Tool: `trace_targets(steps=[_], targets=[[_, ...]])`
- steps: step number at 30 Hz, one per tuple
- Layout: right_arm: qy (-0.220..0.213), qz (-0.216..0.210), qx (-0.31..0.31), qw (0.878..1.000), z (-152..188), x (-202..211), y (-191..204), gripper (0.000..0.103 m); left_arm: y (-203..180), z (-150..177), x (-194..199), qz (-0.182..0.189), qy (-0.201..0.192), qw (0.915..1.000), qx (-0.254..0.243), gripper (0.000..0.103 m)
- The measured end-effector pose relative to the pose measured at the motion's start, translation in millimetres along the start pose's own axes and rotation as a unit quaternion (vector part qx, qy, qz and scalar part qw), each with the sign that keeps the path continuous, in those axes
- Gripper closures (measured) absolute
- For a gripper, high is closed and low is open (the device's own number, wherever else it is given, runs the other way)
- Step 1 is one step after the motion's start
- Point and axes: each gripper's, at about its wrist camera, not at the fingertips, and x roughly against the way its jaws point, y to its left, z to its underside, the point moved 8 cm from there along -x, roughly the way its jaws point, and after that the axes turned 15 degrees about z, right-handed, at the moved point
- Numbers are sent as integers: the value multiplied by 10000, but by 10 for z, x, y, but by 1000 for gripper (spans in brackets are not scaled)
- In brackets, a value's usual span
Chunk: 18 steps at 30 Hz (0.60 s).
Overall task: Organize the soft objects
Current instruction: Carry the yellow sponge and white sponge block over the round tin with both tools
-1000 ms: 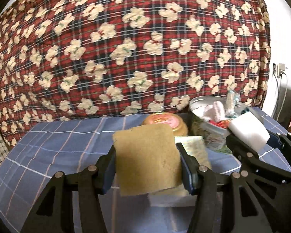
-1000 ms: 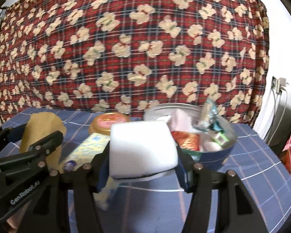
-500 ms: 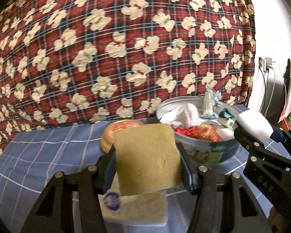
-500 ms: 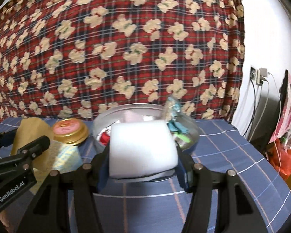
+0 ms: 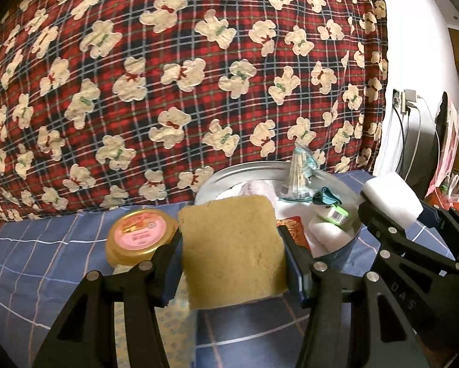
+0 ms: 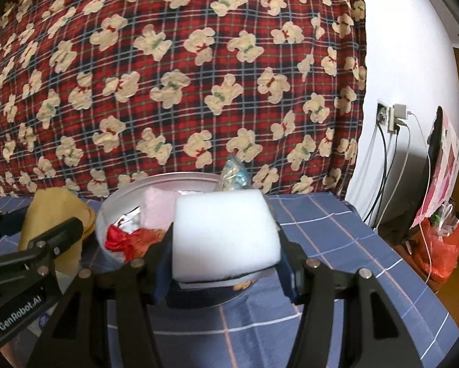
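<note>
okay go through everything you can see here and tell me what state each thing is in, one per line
left gripper: jaws shut on the tan sponge.
tan sponge: held upright, off the cloth.
right gripper: jaws shut on the white sponge.
white sponge: held up in front of the metal bowl.
metal bowl: open, partly filled with small items.
jar: lid on, standing on the blue checked cloth.

Jar (image 5: pixel 142 235) left of tin (image 5: pixel 333 253), hanging cloth (image 5: pixel 180 70) behind both
</note>
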Motion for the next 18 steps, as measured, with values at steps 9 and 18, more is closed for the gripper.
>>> trace_targets(steps=[9, 18], targets=[[-1, 92, -97, 9999, -109, -182, -119, 45, -139, -110, -237, 147, 31, 9999, 1, 44], [-1, 161, -183, 9997, -272, -413, -183, 45, -130, -244, -446, 217, 36, 9996, 161, 44]])
